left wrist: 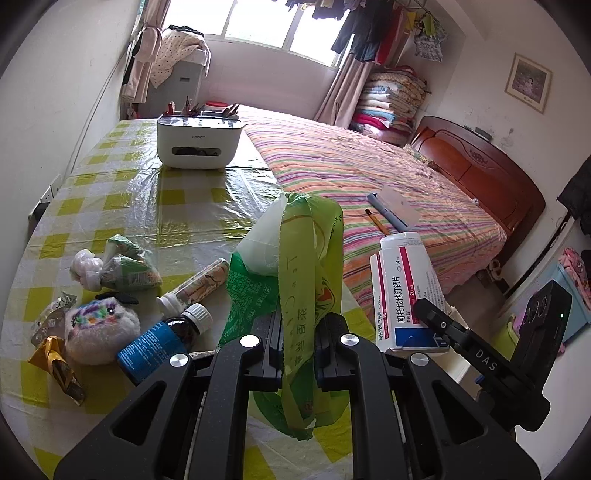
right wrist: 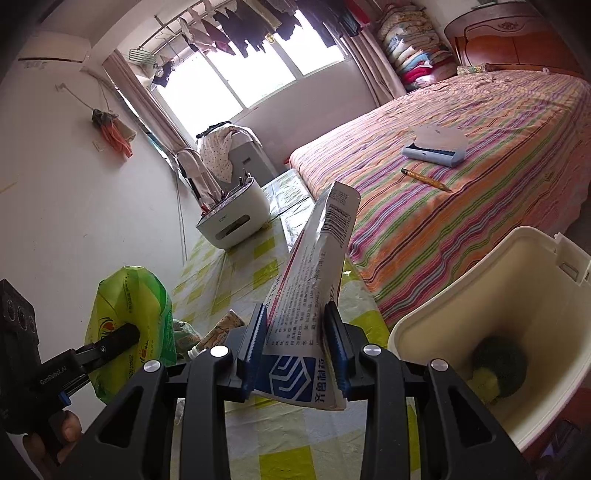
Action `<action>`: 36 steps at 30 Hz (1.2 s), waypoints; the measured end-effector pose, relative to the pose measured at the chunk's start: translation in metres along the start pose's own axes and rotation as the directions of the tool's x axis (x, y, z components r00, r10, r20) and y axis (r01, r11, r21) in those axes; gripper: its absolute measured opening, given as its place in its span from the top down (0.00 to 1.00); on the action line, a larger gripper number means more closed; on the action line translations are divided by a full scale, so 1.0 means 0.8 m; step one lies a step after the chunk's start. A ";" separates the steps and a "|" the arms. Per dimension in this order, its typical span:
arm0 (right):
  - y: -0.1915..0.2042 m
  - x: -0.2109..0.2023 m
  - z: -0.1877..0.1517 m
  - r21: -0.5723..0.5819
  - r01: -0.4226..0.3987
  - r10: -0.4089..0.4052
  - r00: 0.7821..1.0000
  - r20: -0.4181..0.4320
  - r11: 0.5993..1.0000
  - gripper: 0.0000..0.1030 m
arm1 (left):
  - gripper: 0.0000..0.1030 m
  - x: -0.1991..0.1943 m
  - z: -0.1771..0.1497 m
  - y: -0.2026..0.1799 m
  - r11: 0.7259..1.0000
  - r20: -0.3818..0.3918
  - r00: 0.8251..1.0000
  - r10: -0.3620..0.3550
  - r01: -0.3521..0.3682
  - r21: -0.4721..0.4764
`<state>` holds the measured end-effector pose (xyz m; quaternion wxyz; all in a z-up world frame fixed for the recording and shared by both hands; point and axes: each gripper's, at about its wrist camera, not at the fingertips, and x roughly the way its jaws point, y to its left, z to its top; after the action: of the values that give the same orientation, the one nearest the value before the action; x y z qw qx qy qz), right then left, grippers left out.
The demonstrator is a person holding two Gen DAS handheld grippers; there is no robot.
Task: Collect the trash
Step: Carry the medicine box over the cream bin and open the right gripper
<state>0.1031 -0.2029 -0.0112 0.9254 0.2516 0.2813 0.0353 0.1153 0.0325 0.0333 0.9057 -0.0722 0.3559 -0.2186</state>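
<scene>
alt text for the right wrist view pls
The right gripper is shut on a flattened medicine box, held above a checkered table. A cream bin sits to its right; the left gripper holds a green plastic bag at left.

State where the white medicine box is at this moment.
The medicine box is clamped in the right tongs, raised above the checked table, with the cream bin to its right and the green bag to its left.

A home bedroom: striped bed (left wrist: 369,177), hanging laundry (right wrist: 251,26).
</scene>
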 end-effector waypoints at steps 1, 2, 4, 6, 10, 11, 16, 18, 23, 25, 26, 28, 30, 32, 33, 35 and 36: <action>-0.005 -0.005 0.000 0.005 0.012 -0.012 1.000 0.013 1.000 0.69 | 0.90 0.001 -0.002 -0.008 1.000 -0.002 1.000 -0.008 0.008 0.008; -0.011 -0.010 0.000 0.012 0.023 -0.023 0.999 0.026 1.000 0.69 | 0.90 0.003 -0.003 -0.016 1.000 -0.004 1.000 -0.014 0.014 0.018; -0.022 -0.020 0.001 0.032 0.041 -0.043 0.998 0.049 0.999 0.69 | 0.90 0.007 -0.006 -0.033 0.999 -0.007 0.999 -0.034 0.034 0.043; -0.031 -0.029 0.002 0.042 0.071 -0.074 0.995 0.071 0.997 0.69 | 0.90 0.010 -0.008 -0.049 0.996 -0.006 0.999 -0.053 0.053 0.065; -0.049 -0.047 0.002 0.059 0.161 -0.167 0.979 0.117 0.985 0.69 | 0.90 0.019 -0.014 -0.081 0.990 -0.016 0.995 -0.093 0.095 0.104; -0.052 -0.051 0.002 0.064 0.182 -0.189 0.974 0.127 0.981 0.69 | 0.90 0.022 -0.015 -0.089 0.989 -0.020 0.995 -0.099 0.101 0.112; -0.070 -0.063 0.002 0.106 0.260 -0.274 0.951 0.143 0.960 0.69 | 0.90 0.038 -0.021 -0.125 0.979 -0.043 0.990 -0.135 0.140 0.150; -0.076 -0.065 0.004 0.119 0.275 -0.291 0.946 0.142 0.954 0.69 | 0.90 0.044 -0.023 -0.137 0.976 -0.048 0.988 -0.144 0.150 0.161; -0.093 -0.072 0.005 0.146 0.275 -0.295 0.945 0.141 0.950 0.69 | 0.90 0.057 -0.023 -0.160 0.970 -0.057 0.984 -0.168 0.176 0.171; -0.096 -0.074 0.005 0.151 0.273 -0.294 0.945 0.142 0.950 0.69 | 0.90 0.063 -0.023 -0.169 0.968 -0.065 0.982 -0.176 0.185 0.171; -0.098 -0.074 0.005 0.151 0.274 -0.296 0.945 0.141 0.950 0.68 | 0.90 0.065 -0.023 -0.171 0.967 -0.066 0.982 -0.176 0.185 0.174; -0.098 -0.076 0.004 0.159 0.276 -0.298 0.944 0.143 0.948 0.67 | 0.90 0.070 -0.024 -0.177 0.966 -0.069 0.982 -0.177 0.187 0.179; -0.101 -0.079 0.004 0.166 0.278 -0.302 0.942 0.145 0.946 0.67 | 0.90 0.076 -0.025 -0.183 0.965 -0.078 0.981 -0.180 0.192 0.180; -0.104 -0.079 0.004 0.169 0.279 -0.303 0.943 0.141 0.945 0.67 | 0.90 0.081 -0.026 -0.187 0.965 -0.085 0.980 -0.178 0.191 0.181; -0.105 -0.080 0.004 0.170 0.279 -0.303 0.942 0.141 0.945 0.67 | 0.90 0.084 -0.026 -0.189 0.964 -0.088 0.980 -0.179 0.193 0.183; -0.106 -0.080 0.004 0.164 0.282 -0.305 0.942 0.138 0.945 0.67 | 0.90 0.088 -0.028 -0.192 0.963 -0.091 0.980 -0.176 0.191 0.189; -0.106 -0.080 0.004 0.161 0.284 -0.306 0.942 0.135 0.945 0.67 | 0.90 0.089 -0.028 -0.195 0.962 -0.090 0.981 -0.173 0.188 0.195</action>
<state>0.0448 -0.2912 -0.0180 0.9197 0.2726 0.2432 -0.1437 0.0926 -0.1380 0.0179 0.8711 -0.0036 0.3563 -0.3381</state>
